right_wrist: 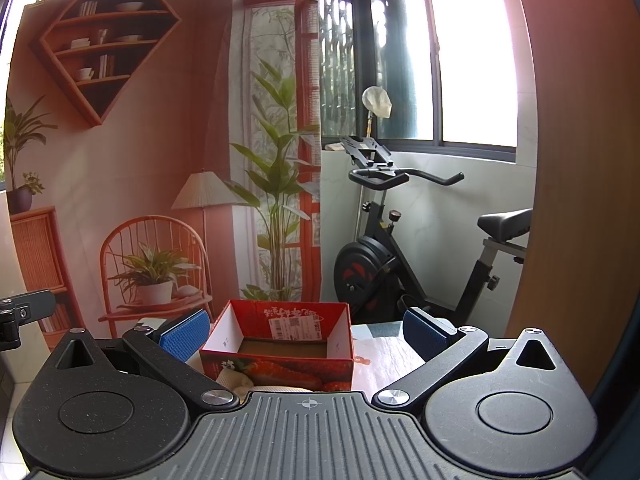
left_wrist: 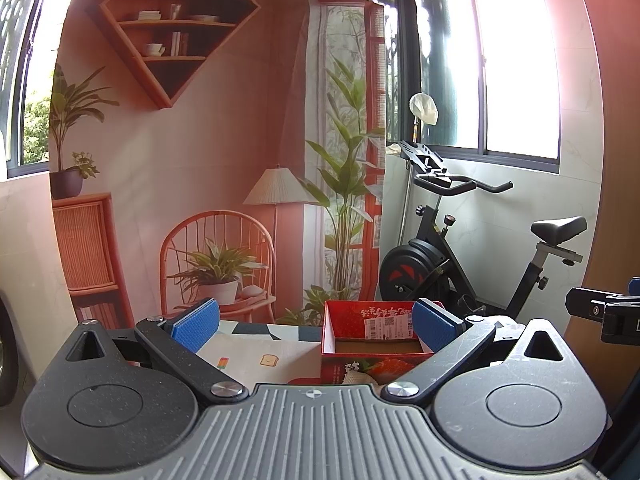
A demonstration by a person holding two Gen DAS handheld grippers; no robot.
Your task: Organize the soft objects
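A red open-topped strawberry box (left_wrist: 376, 330) stands on the table; it also shows in the right wrist view (right_wrist: 280, 340), and its inside looks empty. A cream soft object (right_wrist: 236, 380) lies against the box's near side, mostly hidden by the gripper body; a bit of it shows in the left wrist view (left_wrist: 356, 379). My left gripper (left_wrist: 316, 324) is open and empty, held above the table before the box. My right gripper (right_wrist: 306, 332) is open and empty, with the box between its blue pads.
The table has a patterned cloth (left_wrist: 256, 354). A printed room backdrop (left_wrist: 208, 152) hangs behind it. An exercise bike (left_wrist: 460, 256) stands at the back right under the windows. A wooden panel (right_wrist: 580, 200) rises at the right. The other gripper shows at the right edge (left_wrist: 604, 312).
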